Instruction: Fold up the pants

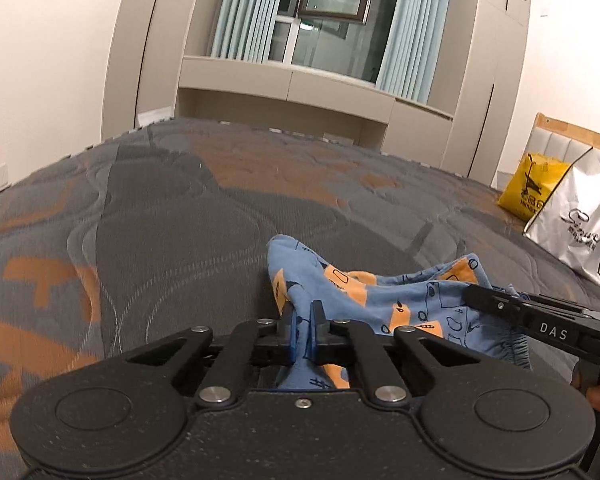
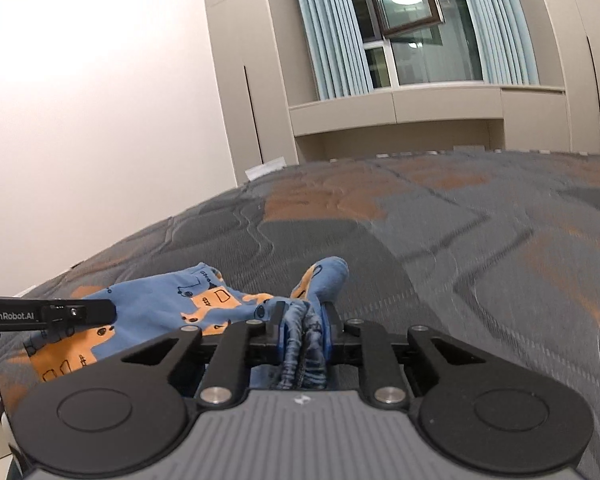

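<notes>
The pants (image 1: 416, 300) are small, blue with orange patches and dark line drawings. They hang stretched between my two grippers just above the bed (image 1: 172, 216). My left gripper (image 1: 303, 314) is shut on one end of the fabric. My right gripper (image 2: 303, 318) is shut on the gathered, ribbed end of the pants (image 2: 160, 304). The right gripper also shows at the right of the left wrist view (image 1: 500, 302), and the left gripper at the left of the right wrist view (image 2: 80, 312).
The bed has a grey and orange quilted cover (image 2: 480, 240). A yellow bag (image 1: 528, 188) and a white bag (image 1: 576, 220) stand at its right side by the headboard. Beige cabinets (image 1: 284, 88) and a curtained window (image 1: 324, 12) lie beyond the far edge.
</notes>
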Action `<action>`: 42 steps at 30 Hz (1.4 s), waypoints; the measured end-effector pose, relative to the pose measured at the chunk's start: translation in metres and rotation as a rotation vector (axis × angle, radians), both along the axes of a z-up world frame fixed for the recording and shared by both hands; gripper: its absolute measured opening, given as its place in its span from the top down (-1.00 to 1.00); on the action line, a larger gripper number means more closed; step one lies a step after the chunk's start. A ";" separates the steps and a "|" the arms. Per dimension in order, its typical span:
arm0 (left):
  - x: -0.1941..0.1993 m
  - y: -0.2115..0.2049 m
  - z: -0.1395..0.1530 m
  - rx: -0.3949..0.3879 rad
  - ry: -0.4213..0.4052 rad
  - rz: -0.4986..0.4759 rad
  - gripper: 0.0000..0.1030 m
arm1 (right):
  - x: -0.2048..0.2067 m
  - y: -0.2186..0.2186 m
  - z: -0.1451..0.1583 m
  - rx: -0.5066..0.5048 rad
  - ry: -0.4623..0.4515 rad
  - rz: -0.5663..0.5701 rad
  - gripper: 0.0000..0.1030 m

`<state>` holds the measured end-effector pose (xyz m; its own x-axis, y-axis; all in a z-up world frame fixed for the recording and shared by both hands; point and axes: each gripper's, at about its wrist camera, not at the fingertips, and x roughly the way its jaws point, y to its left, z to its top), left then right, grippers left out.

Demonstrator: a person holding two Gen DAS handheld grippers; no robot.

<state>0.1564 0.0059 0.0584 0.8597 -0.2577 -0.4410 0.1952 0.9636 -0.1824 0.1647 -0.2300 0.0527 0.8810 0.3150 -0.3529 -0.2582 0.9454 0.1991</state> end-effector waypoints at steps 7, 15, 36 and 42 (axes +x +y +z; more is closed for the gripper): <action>0.034 0.016 0.020 0.006 -0.080 0.048 0.89 | 0.044 0.025 0.028 -0.058 -0.068 0.024 0.67; 0.100 0.049 0.019 0.009 -0.055 0.135 0.89 | 0.136 0.066 0.033 -0.063 -0.046 0.094 0.67; 0.132 0.065 -0.017 -0.022 0.017 0.157 0.78 | 0.189 0.080 -0.016 -0.078 0.049 0.072 0.54; 0.129 0.061 -0.015 0.006 0.006 0.162 0.26 | 0.188 0.073 -0.017 -0.038 0.064 0.061 0.11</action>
<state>0.2850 0.0665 0.0437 0.8871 -0.1127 -0.4476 0.0356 0.9836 -0.1771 0.3528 -0.1572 0.0355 0.8358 0.3525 -0.4208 -0.3034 0.9355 0.1810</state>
